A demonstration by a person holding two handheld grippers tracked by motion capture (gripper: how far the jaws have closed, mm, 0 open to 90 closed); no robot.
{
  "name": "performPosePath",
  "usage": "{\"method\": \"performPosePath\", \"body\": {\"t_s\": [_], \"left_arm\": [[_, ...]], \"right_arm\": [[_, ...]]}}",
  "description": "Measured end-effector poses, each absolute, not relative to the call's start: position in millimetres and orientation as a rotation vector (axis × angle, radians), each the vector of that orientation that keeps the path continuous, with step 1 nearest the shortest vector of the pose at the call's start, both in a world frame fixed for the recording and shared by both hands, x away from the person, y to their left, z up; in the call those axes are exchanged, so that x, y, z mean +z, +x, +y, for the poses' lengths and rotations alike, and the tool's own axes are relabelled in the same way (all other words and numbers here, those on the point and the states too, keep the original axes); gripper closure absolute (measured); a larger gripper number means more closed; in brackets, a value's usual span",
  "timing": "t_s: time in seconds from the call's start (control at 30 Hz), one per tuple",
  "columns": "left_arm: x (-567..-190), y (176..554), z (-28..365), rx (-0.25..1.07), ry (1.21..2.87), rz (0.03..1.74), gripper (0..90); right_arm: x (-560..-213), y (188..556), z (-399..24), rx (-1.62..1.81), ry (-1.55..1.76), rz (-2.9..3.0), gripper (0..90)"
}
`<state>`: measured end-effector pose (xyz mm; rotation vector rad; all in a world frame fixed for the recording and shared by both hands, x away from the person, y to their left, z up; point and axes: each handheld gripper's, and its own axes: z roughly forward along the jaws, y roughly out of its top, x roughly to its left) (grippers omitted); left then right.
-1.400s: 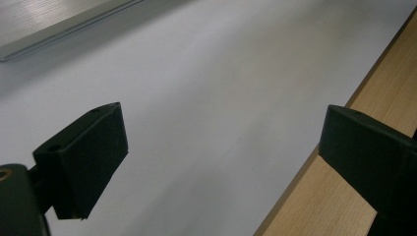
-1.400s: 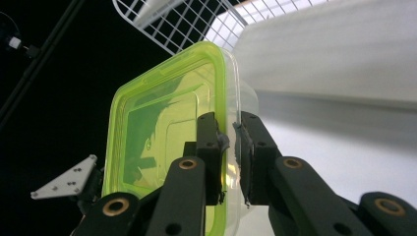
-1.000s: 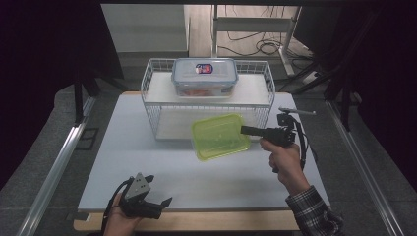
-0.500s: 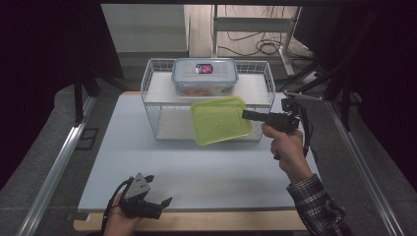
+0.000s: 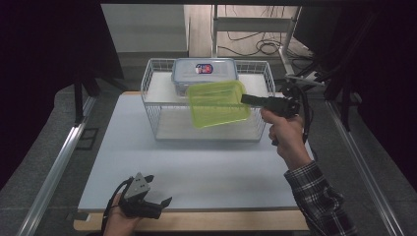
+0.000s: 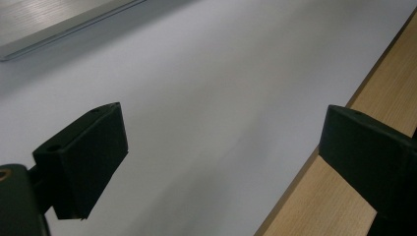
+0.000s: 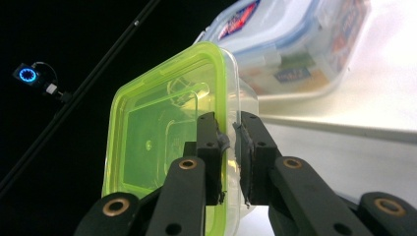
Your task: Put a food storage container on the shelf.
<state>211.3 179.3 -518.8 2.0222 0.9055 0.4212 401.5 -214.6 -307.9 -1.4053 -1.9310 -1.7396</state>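
Gripping a green lidded box (image 5: pixel 218 103) by its near edge, with the right gripper (image 5: pixel 251 100) held out over the front of a white wire basket (image 5: pixel 153 110). Jaws pinched almost together on the box's rim in the right gripper view, green lid (image 7: pixel 162 132) on one side and clear wall on the other, thin grey pads (image 7: pixel 223 142) pressed to the plastic. Box raised clear of the table, tilted, its lower corner cut off behind the jaws in that view. Right hand (image 5: pixel 285 135) wrapped round the handle, checked sleeve (image 5: pixel 322 196) running off the bottom edge of the high view.

Sitting at the back of the basket, a larger clear box with a blue-edged lid (image 5: pixel 204 71), partly covered by the green one from above; label print blurred and unreadable, contents a smear of colour through the wall in the right gripper view.

Resting low at the near left corner of the white table (image 5: pixel 196 167), the left gripper (image 5: pixel 157 194), jaws spread wide with nothing between them. Left hand (image 5: pixel 118 221) half cut off by the frame. Seen past those jaws in the left gripper view, bare white tabletop (image 6: pixel 196 98) and a strip of wooden edge (image 6: pixel 314 196); right jaw clipped by the picture's border.

Lying beyond the basket, dark surroundings and loose cables (image 5: pixel 255 46) on the floor, hard to make out.
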Motion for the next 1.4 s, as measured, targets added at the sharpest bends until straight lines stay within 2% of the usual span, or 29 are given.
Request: {"method": "performPosePath", "body": {"t_s": [0.8, 1.4], "left_arm": [[-518, 211, 180, 0.417, 2.018, 0.906, 4.7], [-518, 211, 180, 0.41, 2.014, 0.901, 4.7]], "right_arm": [[-267, 439, -190, -1.83, -1.507, -1.925, 80.4], [-258, 476, -161, -1.866, -1.656, -1.956, 80.3]]}}
